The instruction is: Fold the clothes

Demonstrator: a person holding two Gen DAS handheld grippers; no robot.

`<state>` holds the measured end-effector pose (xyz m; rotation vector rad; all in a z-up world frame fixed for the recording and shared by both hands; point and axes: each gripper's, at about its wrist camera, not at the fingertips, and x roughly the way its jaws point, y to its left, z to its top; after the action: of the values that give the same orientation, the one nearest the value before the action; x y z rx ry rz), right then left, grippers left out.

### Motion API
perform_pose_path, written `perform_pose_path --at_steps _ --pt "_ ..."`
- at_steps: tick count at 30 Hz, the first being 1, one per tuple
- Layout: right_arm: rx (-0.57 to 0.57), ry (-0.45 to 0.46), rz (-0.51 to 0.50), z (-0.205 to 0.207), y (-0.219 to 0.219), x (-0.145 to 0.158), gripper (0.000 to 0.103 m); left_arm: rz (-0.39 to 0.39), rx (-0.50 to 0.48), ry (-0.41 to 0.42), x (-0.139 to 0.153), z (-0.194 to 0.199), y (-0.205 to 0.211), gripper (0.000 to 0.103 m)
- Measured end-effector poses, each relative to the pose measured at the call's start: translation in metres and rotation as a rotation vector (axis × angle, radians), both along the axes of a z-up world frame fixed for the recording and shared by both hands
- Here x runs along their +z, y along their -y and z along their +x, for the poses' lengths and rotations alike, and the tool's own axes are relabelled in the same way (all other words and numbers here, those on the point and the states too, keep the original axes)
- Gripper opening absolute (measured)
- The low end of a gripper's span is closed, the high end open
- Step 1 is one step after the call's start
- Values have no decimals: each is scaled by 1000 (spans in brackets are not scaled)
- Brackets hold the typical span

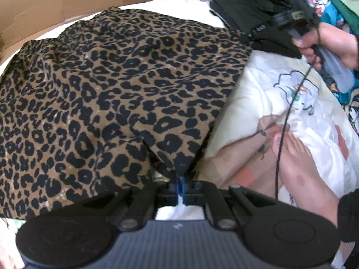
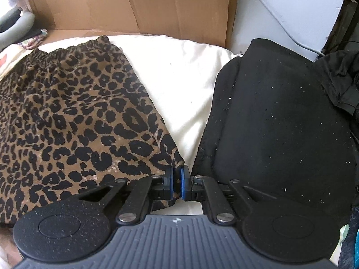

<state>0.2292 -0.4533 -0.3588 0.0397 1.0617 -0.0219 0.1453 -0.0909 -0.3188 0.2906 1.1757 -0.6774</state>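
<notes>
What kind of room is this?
Probably a bedroom: white bedding under a leopard-print garment, a folded black garment beside it, and a cardboard box behind.

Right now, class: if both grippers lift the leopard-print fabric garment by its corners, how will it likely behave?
The leopard-print fabric garment will probably sag floppily; it already drapes in soft wrinkles. It seems light, pinched at thin corners by the left gripper and right gripper.

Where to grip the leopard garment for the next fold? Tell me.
Probably at its two near corners, coming from the near side. The leopard garment lies flat with its gathered waistband at the far edge; the left gripper and right gripper already pinch those corners.
</notes>
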Motion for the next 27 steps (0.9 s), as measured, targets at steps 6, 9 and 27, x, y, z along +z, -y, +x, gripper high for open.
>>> perform_pose_path --at_steps 6,9,27 --pt "-9 3 -23 6 -3 -3 4 -48 -20 -25 7 0 -5 3" --pt "-16 8 -36 7 -3 -2 4 -85 -24 -61 12 2 -9 9" --pt "-169 85 138 -17 35 8 18 -159 140 -97 20 42 -10 33"
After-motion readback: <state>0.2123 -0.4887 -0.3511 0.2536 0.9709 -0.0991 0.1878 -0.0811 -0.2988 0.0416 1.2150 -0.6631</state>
